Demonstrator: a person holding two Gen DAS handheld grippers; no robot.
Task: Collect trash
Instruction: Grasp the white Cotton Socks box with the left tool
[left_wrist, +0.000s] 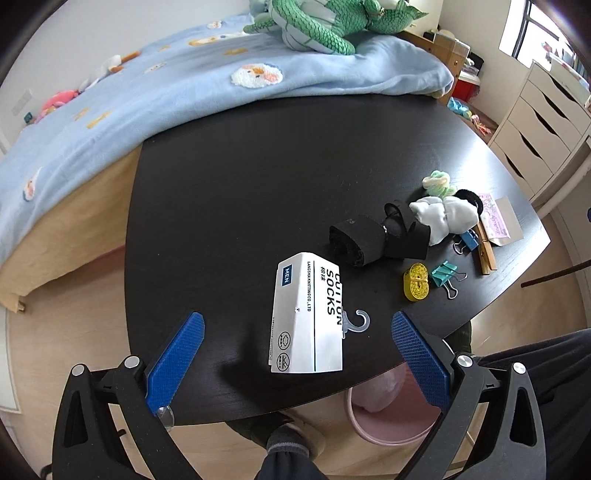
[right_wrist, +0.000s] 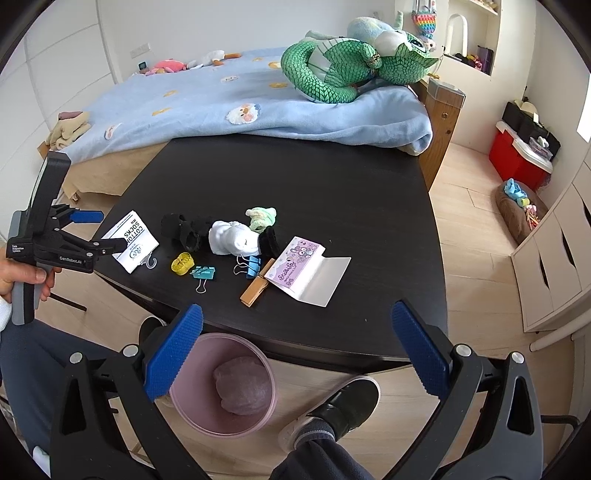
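A white sock-packaging card (left_wrist: 306, 317) with a clear plastic hook lies on the dark table (left_wrist: 258, 184), just ahead of my open, empty left gripper (left_wrist: 295, 332); the card also shows in the right wrist view (right_wrist: 131, 242). A purple-and-silver wrapper (right_wrist: 310, 273) lies flat near the table's right front, ahead of my open, empty right gripper (right_wrist: 295, 321). A pink bin (right_wrist: 225, 384) with a crumpled bag inside stands on the floor below the table's front edge. The left gripper (right_wrist: 107, 230) is seen from the side at the table's left.
Black socks (right_wrist: 184, 227), white socks (right_wrist: 232, 238), a green sock (right_wrist: 260, 218), a yellow tape measure (right_wrist: 181, 264), teal (right_wrist: 202, 275) and blue (right_wrist: 251, 266) binder clips and a wooden clothespin (right_wrist: 256, 284) lie mid-table. A bed is behind; drawers at right; my shoe (right_wrist: 347, 406) near the bin.
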